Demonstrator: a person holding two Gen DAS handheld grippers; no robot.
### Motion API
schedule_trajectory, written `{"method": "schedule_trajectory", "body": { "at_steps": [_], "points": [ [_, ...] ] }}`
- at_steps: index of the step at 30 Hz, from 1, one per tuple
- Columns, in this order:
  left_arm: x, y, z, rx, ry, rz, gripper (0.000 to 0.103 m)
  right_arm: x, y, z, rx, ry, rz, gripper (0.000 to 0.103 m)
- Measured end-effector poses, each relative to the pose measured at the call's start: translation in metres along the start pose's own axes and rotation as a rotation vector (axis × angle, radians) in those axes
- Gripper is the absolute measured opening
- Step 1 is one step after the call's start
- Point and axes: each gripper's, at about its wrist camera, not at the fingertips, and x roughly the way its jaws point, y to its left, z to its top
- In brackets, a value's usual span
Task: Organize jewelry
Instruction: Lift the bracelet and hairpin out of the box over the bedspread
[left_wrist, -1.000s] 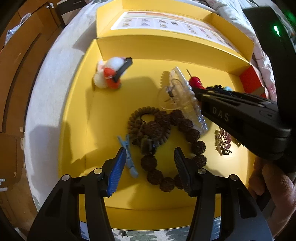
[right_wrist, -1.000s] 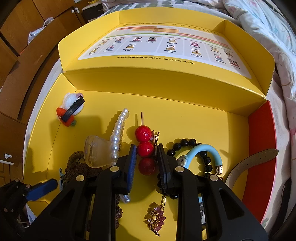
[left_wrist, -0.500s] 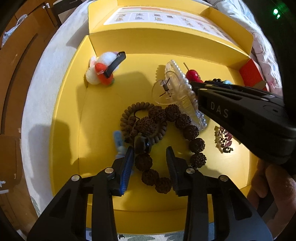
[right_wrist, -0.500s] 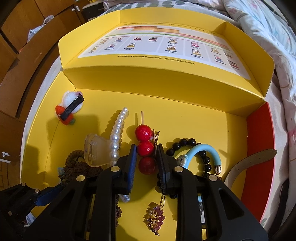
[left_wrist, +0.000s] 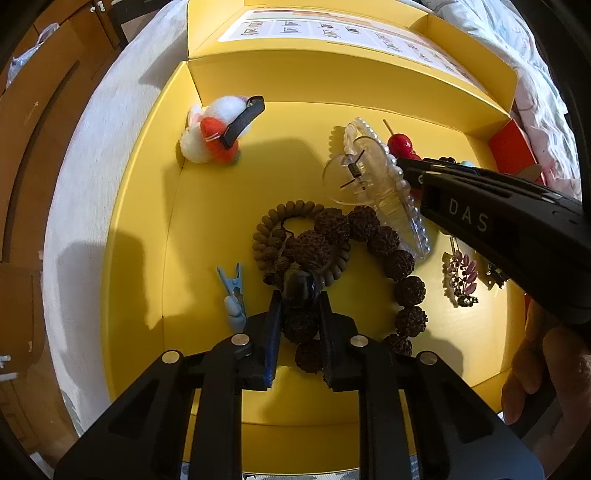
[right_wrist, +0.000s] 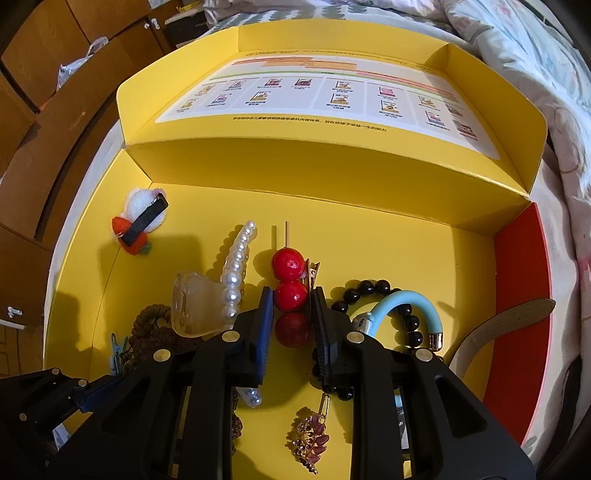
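— Two grippers, what has each got?
— Left gripper (left_wrist: 298, 314) is closing, its pads on the brown bead bracelet (left_wrist: 373, 254) mid-box (right_wrist: 388, 240). Right gripper (right_wrist: 291, 314) clamps the red ball hairpin (right_wrist: 290, 291), whose long axis points toward the box's far wall.

Warm, fairly bright light falls from above, casting soft shadows on the left floor of the yellow box (left_wrist: 155, 229). Fisheye bending curves its edges; corners darken, perhaps slightly blurred.

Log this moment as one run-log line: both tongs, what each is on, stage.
left tongs: closing on brown bead bracelet | right tongs: shut on red ball hair clip | stage: both grasping inside yellow box, nothing lifted
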Motion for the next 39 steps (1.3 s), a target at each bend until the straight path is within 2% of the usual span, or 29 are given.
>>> {"method": "schedule_trajectory", "body": {
  "at_steps": [8,21,31,39],
  "points": [
    [-0.023,0.004,0.003,-0.008,-0.031,-0.025,0.019,-0.017,-0.013,0.004,0.03,-0.034,0.024,0.022],
    [-0.085,0.01,-0.001,-0.022,-0.148,-0.172,0.019,-0.05,-0.025,0.007,0.069,-0.093,0.059,0.022],
    [-0.102,-0.002,0.001,0.001,-0.206,-0.178,0.019,-0.074,-0.024,0.008,0.072,-0.136,0.054,0.022],
    [-0.128,-0.002,-0.009,0.014,-0.257,-0.18,0.019,-0.098,-0.021,0.002,0.075,-0.165,0.049,0.022]
  ]
}}
